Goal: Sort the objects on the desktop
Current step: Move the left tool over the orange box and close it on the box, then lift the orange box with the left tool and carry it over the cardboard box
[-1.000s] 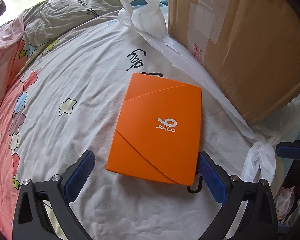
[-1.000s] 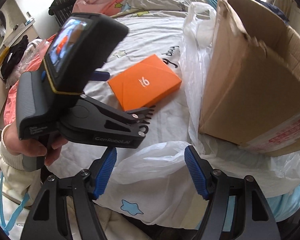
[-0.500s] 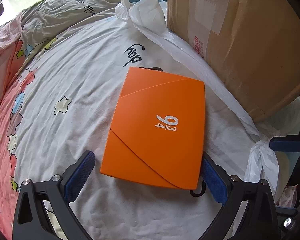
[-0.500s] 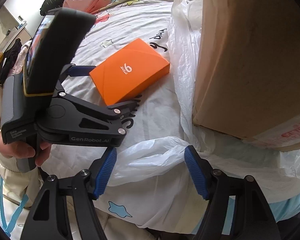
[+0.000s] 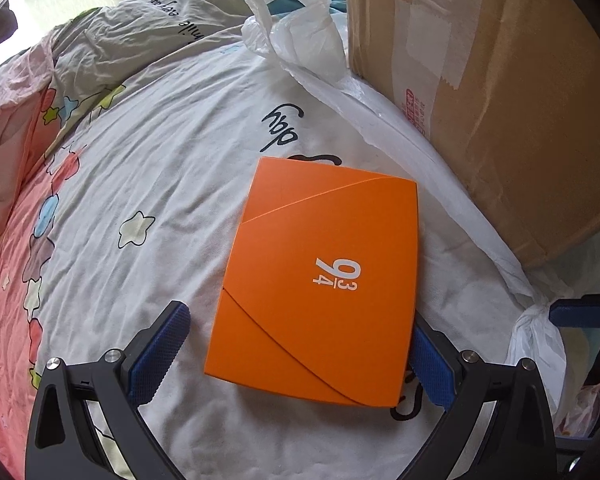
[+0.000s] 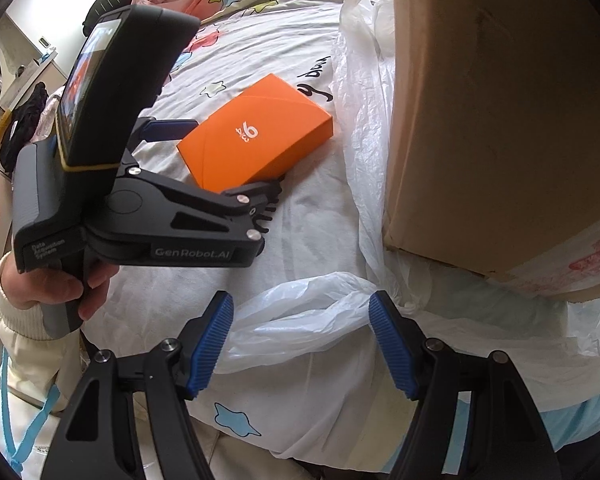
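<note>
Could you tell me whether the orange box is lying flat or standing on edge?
Lying flat: the orange box rests broad face up on the bedsheet, its printed top facing the camera.

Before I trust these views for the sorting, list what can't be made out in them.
- Cardboard box: its contents; both views show only its outer sides, its top cut off by the frame.
- Orange box: near edge hidden behind the left gripper in the right wrist view.
- Plastic bag: whether anything is inside, both views.
</note>
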The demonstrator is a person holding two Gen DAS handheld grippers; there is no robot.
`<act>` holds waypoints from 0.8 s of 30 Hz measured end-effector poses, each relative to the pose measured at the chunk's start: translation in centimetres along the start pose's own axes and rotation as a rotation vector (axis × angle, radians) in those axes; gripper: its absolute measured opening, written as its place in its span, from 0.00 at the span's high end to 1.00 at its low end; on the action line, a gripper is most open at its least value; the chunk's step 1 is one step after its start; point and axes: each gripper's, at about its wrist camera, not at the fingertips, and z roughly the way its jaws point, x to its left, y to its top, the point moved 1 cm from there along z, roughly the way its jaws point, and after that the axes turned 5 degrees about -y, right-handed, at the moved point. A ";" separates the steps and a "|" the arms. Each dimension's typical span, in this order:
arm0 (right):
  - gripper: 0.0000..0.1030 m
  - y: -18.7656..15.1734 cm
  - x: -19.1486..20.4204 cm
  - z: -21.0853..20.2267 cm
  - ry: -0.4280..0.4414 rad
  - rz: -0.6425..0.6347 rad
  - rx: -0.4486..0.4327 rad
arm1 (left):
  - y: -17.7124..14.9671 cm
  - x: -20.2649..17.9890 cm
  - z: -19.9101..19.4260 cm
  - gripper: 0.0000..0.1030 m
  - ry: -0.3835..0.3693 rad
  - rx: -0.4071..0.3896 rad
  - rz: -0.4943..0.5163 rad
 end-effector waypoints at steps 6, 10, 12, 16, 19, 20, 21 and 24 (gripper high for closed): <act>0.35 -0.1 0.2 -0.1 -0.007 -0.004 -0.002 | 0.0 -0.8 -1.3 0.20 -0.045 -0.015 0.045; 0.35 -0.1 0.1 -0.2 -0.005 0.006 -0.004 | 0.0 -0.7 -3.1 0.20 -0.060 -0.035 0.036; 0.35 -0.2 0.2 -0.3 -0.004 0.009 -0.005 | 0.0 -0.5 -4.1 0.20 -0.065 -0.046 0.029; 0.35 -0.4 0.3 -0.3 -0.003 0.015 -0.008 | 0.0 0.4 -6.2 0.21 -0.072 -0.086 -0.001; 0.35 -0.6 0.1 -0.3 0.003 0.021 -0.009 | 0.1 1.4 -7.8 0.21 -0.097 -0.114 -0.035; 0.35 -0.7 0.0 -0.3 0.007 0.026 -0.010 | 0.2 1.7 -8.1 0.21 -0.100 -0.121 -0.040; 0.35 -0.6 0.1 0.1 0.010 0.029 -0.011 | 0.2 1.9 -8.5 0.21 -0.099 -0.126 -0.044; 0.35 -0.4 0.1 0.4 0.015 0.035 -0.013 | 0.4 2.0 -9.6 0.21 -0.093 -0.144 -0.044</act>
